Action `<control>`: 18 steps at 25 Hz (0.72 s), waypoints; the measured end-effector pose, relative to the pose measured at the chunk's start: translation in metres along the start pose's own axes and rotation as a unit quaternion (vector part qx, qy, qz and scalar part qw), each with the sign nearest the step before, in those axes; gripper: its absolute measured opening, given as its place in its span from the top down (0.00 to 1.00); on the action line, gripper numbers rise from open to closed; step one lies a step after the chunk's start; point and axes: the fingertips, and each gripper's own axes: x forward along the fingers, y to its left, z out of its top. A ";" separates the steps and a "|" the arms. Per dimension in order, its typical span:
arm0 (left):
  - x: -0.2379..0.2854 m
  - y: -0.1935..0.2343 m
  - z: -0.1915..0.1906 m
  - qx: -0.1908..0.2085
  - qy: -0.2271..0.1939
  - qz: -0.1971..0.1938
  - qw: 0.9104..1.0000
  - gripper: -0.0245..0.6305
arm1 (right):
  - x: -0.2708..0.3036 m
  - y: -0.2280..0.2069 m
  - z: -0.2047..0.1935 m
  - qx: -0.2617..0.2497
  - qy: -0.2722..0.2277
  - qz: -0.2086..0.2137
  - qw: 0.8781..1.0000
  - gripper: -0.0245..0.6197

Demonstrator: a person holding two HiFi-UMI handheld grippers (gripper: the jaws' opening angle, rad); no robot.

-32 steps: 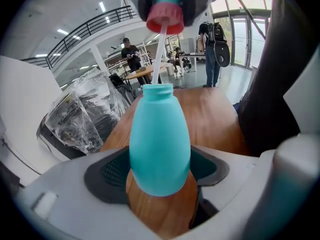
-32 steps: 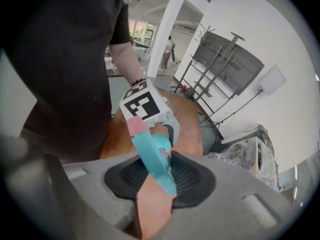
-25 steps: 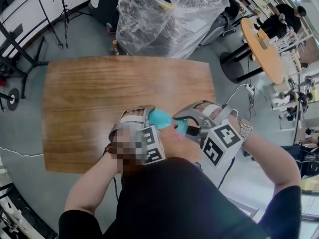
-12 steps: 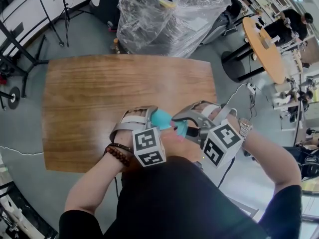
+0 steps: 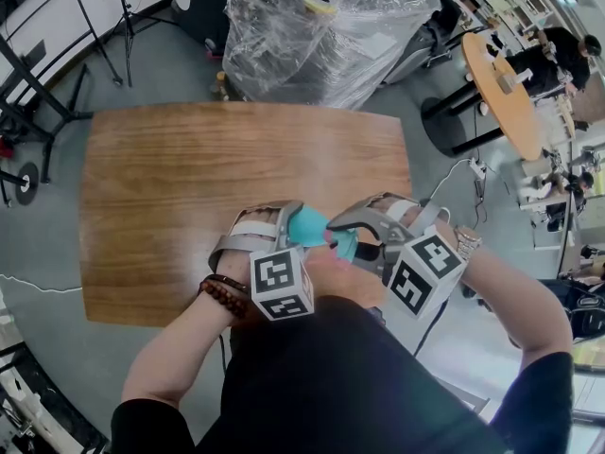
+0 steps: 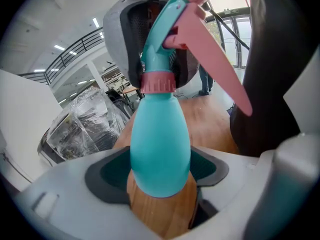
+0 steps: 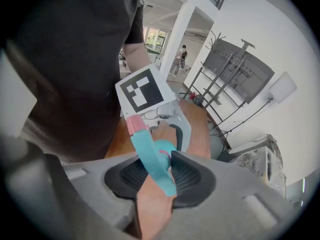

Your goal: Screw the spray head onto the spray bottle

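**Over brown wooden counter (image 5: 189, 187): head seated, tightness unclear**

L hand-held gripper (image 6: 160, 176) clamps wide on teal egg-shaped plastic spray bottle (image 6: 160, 144), midair. R hand-held gripper (image 7: 161, 174) pinches teal-pink plastic spray head (image 7: 152, 159). Pink collar (image 6: 157, 82) sits on neck; prob. final turns left.

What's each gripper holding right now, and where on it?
Left gripper: spray bottle, by its teal lower body. Right gripper: spray head, fingers on the sides of its teal housing.
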 end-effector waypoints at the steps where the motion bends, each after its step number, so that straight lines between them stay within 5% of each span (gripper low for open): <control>1: 0.001 0.000 -0.001 0.003 0.008 0.003 1.000 0.38 | 0.002 0.001 -0.002 0.002 0.006 0.001 1.000 0.78; 14: 0.011 -0.003 -0.010 0.017 0.069 0.024 0.997 0.40 | 0.024 0.008 -0.036 0.019 0.132 0.019 0.991 0.78; 18: 0.009 -0.003 -0.009 0.028 0.064 0.034 0.997 0.41 | 0.028 0.006 -0.045 0.189 0.107 0.042 0.975 0.78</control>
